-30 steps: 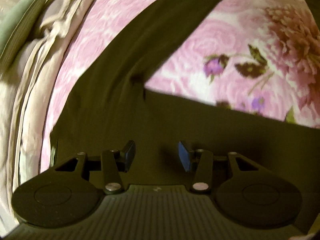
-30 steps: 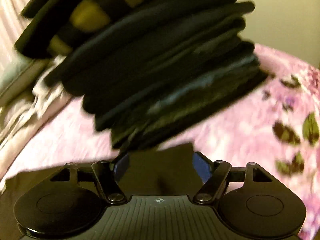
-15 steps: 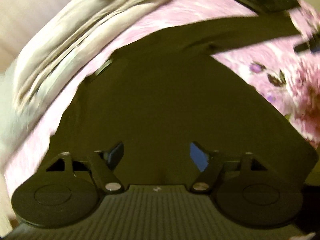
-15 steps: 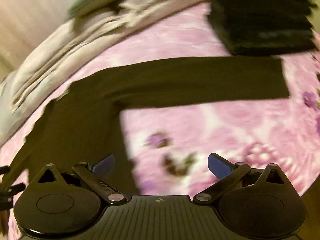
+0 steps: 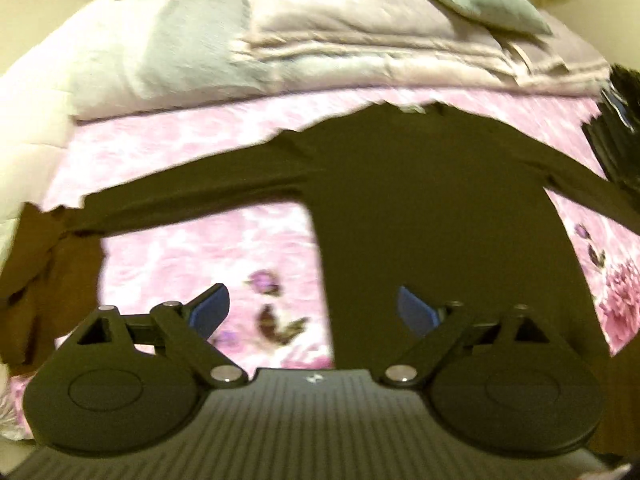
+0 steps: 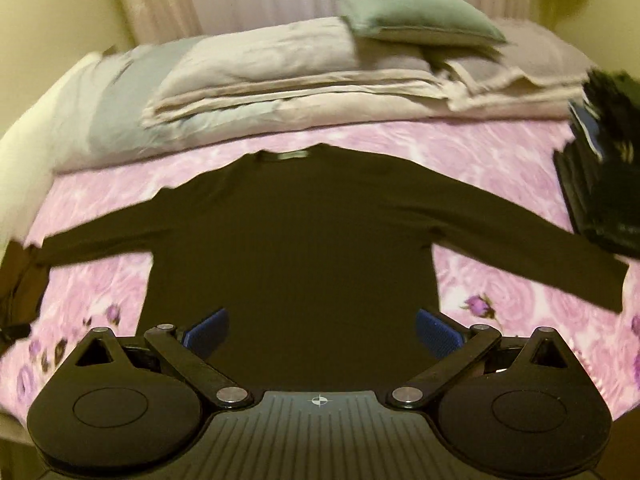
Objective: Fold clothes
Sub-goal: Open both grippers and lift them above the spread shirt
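- The dark long-sleeved knit shirt lies flat on the bed's pink floral bedspread, collar toward the folded bedding, both sleeves spread out sideways.
- Judgement: the step in hand is the first fold, not yet begun. The shirt looks smooth enough to fold as it lies.
- To do it well, I think each sleeve should be taken near the cuff, lifted only a little, and carried across the body so the fold line runs straight from shoulder to hem. A pinch of one layer only; dragging would wrinkle the body panel.
- The left sleeve end reaches a dark brown crumpled garment at the bed edge; whether they touch I cannot tell. The right cuff lies near a stack of dark folded clothes.
- My left gripper: jaws spread wide, nothing between them, hanging above the shirt's left hem edge and bedspread.
- My right gripper: jaws spread wide, holding nothing, above the lower body of the shirt.
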### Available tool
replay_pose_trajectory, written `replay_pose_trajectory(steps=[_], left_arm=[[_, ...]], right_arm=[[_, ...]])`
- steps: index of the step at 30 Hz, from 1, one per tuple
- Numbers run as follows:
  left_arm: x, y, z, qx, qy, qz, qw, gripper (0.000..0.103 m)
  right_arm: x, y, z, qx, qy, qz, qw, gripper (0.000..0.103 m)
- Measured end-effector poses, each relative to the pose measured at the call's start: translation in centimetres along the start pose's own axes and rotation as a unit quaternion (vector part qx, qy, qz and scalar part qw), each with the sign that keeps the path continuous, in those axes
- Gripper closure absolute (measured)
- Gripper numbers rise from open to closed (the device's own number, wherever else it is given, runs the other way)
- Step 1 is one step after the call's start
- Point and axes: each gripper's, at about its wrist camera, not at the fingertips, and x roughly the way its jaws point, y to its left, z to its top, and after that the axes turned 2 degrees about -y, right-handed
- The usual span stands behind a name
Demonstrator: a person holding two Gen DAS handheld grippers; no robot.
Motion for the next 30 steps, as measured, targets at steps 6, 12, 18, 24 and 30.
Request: replay_pose_trajectory(steps=[6, 12, 18, 24, 30], left_arm=[[-3.9, 1.8, -2.4, -0.023, -0.040, 0.003, 0.9989, 0.013], [-4.9, -0.2, -3.4, 0.000, -0.044, -0.028, 0.9986, 0.013], [-4.6, -1.0, -4.9, 0.021, -0.021, -0.038, 0.9988, 0.011], [-4.3, -0.7, -6.2, 0.022, 0.002, -0.024, 0.9995, 0.008], [-4.2, -2.0, -6.9, 0.031, 0.013, -0.027, 0.9991, 0.007]], right_arm=[[-1.1, 4.5, -1.2, -0.070, 0.013, -0.009, 0.997, 0.000], [-2.7, 5.6, -3.5, -0.075, 0.019, -0.017, 0.997, 0.001], [-4.8, 6.1, -7.0, -0.068, 0.038, -0.042, 0.996, 0.000], [-6.5, 6.0, -10.1, -0.049, 0.061, -0.054, 0.995, 0.000], [-7.3, 5.2, -11.3, -0.064, 0.068, -0.066, 0.993, 0.001]])
